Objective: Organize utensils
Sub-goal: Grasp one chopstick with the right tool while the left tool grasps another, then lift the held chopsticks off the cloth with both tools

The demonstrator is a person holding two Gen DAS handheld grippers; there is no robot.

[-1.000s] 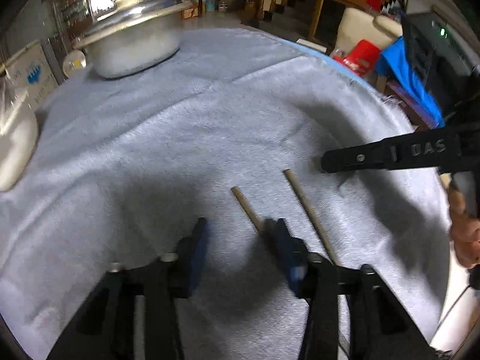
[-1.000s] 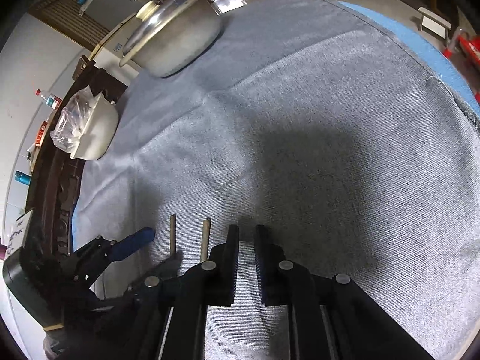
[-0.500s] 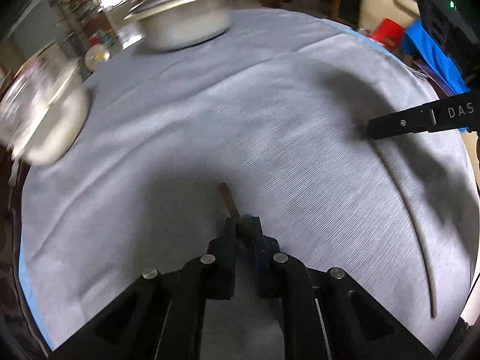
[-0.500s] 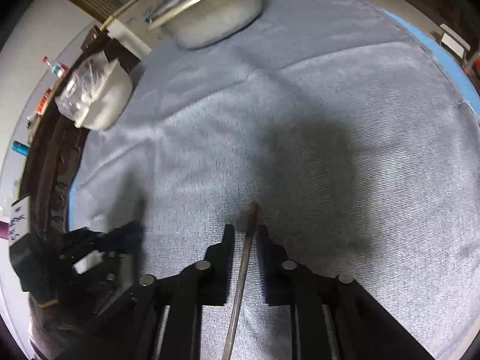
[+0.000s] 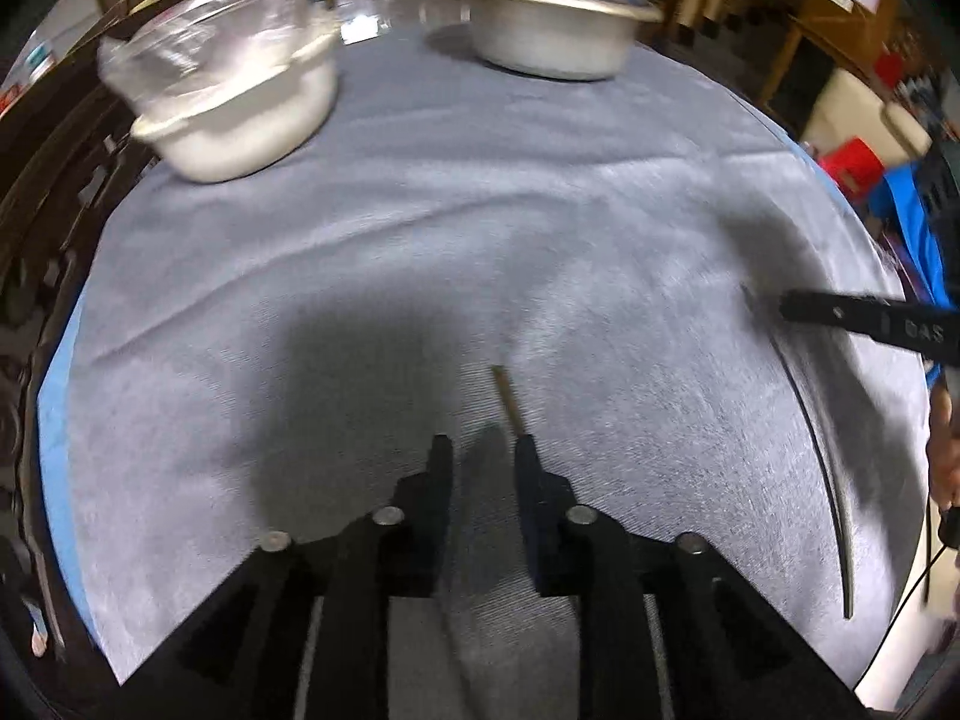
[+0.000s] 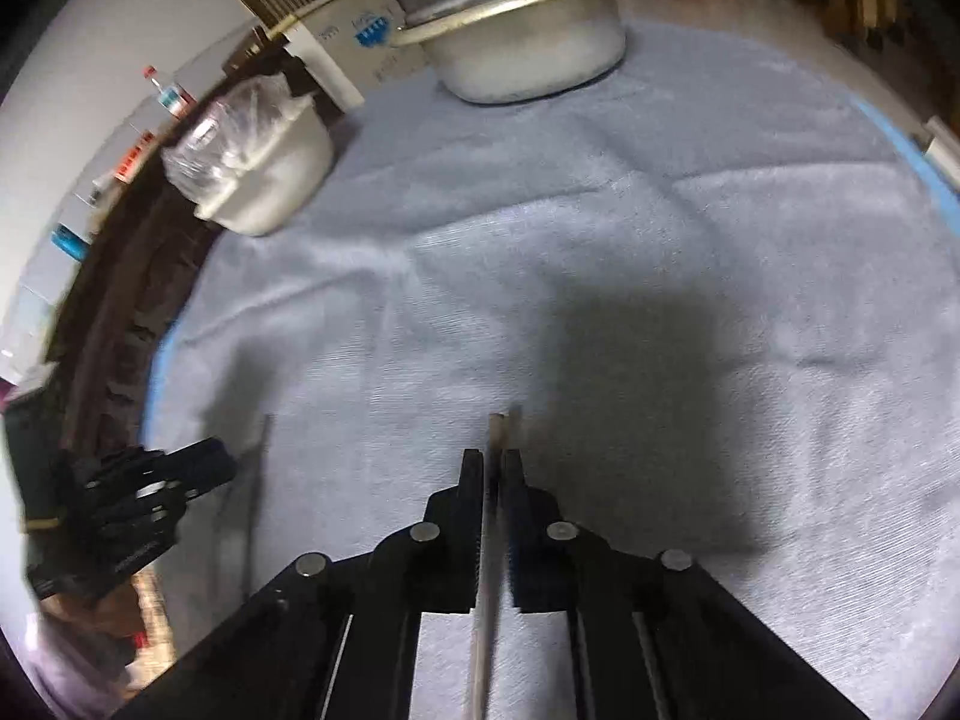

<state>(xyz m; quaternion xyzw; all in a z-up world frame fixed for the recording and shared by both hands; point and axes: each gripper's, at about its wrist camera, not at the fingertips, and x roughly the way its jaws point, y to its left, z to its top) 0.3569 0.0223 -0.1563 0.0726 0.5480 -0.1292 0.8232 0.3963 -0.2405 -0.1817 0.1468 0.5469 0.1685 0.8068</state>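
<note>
My right gripper [image 6: 493, 462] was closed on a chopstick [image 6: 487, 546], the slim wooden stick running lengthwise between my jaws with its blunt tip poking just past them. My left gripper [image 5: 480, 450] had just been opening again: its jaws stood a narrow way apart, and the second chopstick [image 5: 506, 394] lay just ahead of them, its near end hidden behind my right-hand jaw, so I could not tell whether a pad touched it. Both sticks looked light, stiff and smooth, apt to roll or swivel in a pinch, so I judged it best to grip near the middle, square across the shaft, not at the thin end. Far ahead of the jaws on the grey cloth [image 5: 420, 228] stood a lidded metal pot [image 5: 552, 30] and a white bowl [image 5: 240, 114] with plastic over it.
</note>
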